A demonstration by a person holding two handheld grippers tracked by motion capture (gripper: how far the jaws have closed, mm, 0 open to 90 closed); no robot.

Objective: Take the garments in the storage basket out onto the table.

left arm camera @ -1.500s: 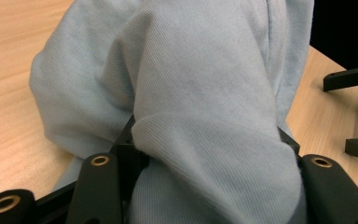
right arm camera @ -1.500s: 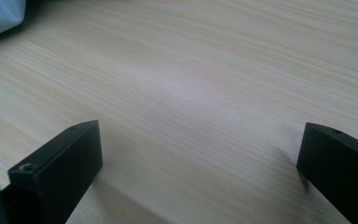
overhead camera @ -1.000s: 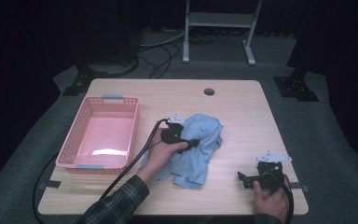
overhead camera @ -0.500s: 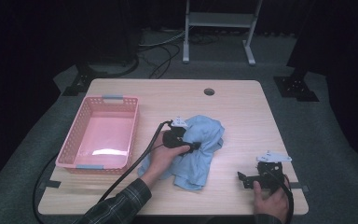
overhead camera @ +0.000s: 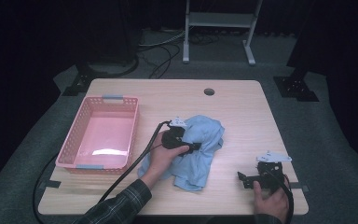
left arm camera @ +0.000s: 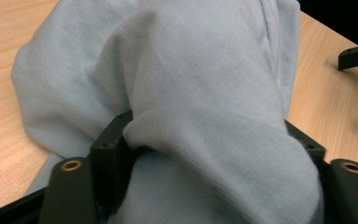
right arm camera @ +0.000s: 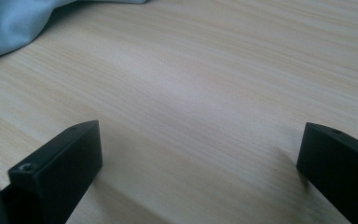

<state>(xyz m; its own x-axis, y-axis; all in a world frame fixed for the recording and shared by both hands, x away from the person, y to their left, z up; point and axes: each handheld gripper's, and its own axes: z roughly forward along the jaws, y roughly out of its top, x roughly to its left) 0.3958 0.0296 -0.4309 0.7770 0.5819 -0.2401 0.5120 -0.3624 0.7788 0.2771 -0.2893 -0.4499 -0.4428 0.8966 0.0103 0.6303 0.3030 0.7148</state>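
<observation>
Left gripper (overhead camera: 196, 147) mid-table, pointing right, hand (overhead camera: 161, 156) gripping behind, forearm from the near edge; jaws just been opening, fabric between them. Right gripper (overhead camera: 240, 179) near the near right corner, jaws wide apart, pointing left.

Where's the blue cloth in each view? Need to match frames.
High view: blue cloth at table centre, right of the pink basket.
Left gripper view: blue cloth bunched between the jaws.
Right gripper view: blue cloth in the top-left corner.
Shared landmark: wooden table.
</observation>
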